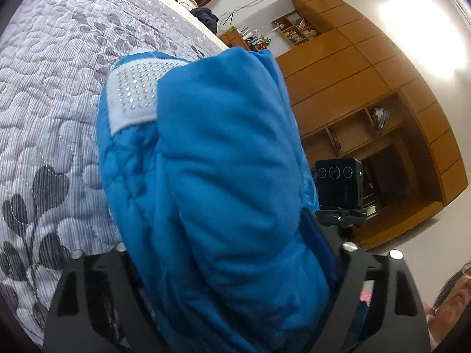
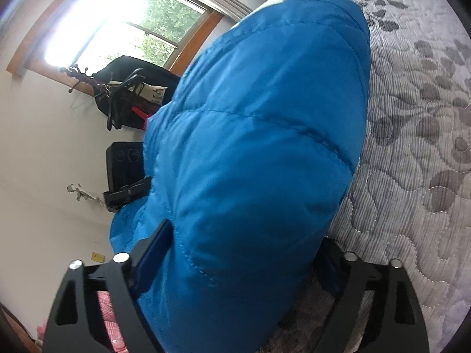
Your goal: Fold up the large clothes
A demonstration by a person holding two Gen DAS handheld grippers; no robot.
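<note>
both grabbers are full of jacket right now. the left hand-held gripper (image 1: 235, 279) has its two sides clamped around a fat roll of the blue puffy jacket (image 1: 223, 176), and the right hand-held gripper (image 2: 235, 270) is doing the same on another thick bunch of the same jacket (image 2: 265, 132). the jacket looks held up off the bed (image 1: 53, 73), bulging out past the fingers, with the quilted grey bedspread right beside it in both views.

what worries me: that fill is slippery and springy, and each grip is on a big wad rather than a flat edge. i reckon a layer could squirt out of the jaws once the jacket gets swung over, and then the fold flops open on the bed. the white studded patch (image 1: 132, 97) sits on the jacket's bed-side face and might end up creased inside the fold. also the black camera on a tripod (image 1: 338, 182) stands just beyond the jacket, on the side away from the bed, so a wide swing could clip it.
</note>
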